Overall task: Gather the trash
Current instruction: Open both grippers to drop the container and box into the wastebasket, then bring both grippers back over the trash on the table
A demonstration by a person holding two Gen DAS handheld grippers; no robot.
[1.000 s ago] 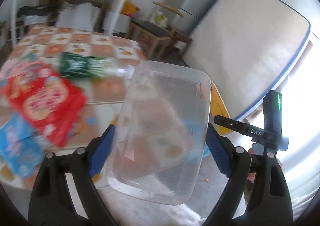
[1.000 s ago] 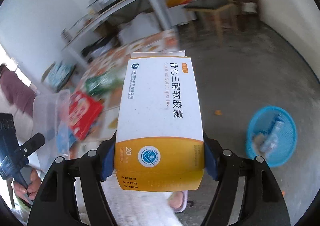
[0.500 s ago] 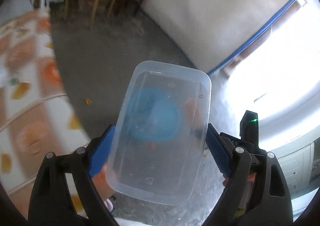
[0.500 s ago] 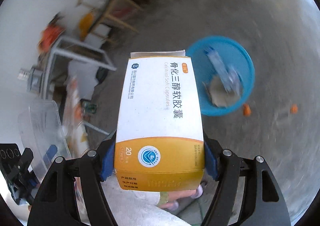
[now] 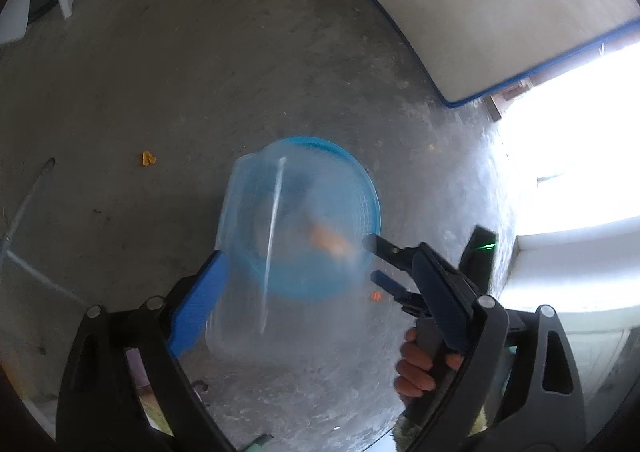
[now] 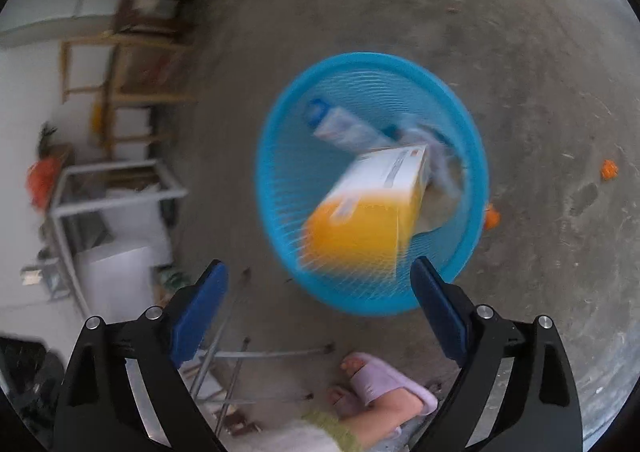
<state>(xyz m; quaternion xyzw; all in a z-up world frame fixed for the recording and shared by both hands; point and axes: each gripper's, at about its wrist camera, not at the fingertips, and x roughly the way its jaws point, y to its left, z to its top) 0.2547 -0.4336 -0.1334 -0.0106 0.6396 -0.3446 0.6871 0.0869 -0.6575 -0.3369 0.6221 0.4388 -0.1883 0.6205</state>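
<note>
A bare concrete floor (image 6: 520, 52) fills both wrist views, and on it stands one round blue mesh basket (image 6: 280, 180), directly below the two grippers. A pale mattress (image 5: 500, 4) with a blue edge leans at the far side of the room in the left view; a wooden frame and a grey metal rack (image 6: 116, 188) line the wall in the right view.

The right gripper (image 6: 318, 292) has its jaws opening and standing wide, with nothing between the blue pads. The one white and yellow-orange box (image 6: 368, 212) is clear of them, tilted and blurred over the mouth of the basket, its orange end nearest the camera. Under it in the basket lie a white and blue packet (image 6: 344, 126) and other scraps too blurred to tell apart.

The left gripper (image 5: 320, 284) has its jaws set wide too. The one clear plastic tub (image 5: 280, 252) sits between them, tipped and smeared by motion, over the basket (image 5: 360, 192); it seems free of the right pad, but whether the left pad still touches it cannot be told. The person's right hand (image 5: 420, 364) and the right gripper it carries show at the edge of that view.

Two small orange bits (image 6: 609, 170) lie on the floor just beside the basket. One foot in a lilac slipper (image 6: 384, 384) stands near it.
</note>
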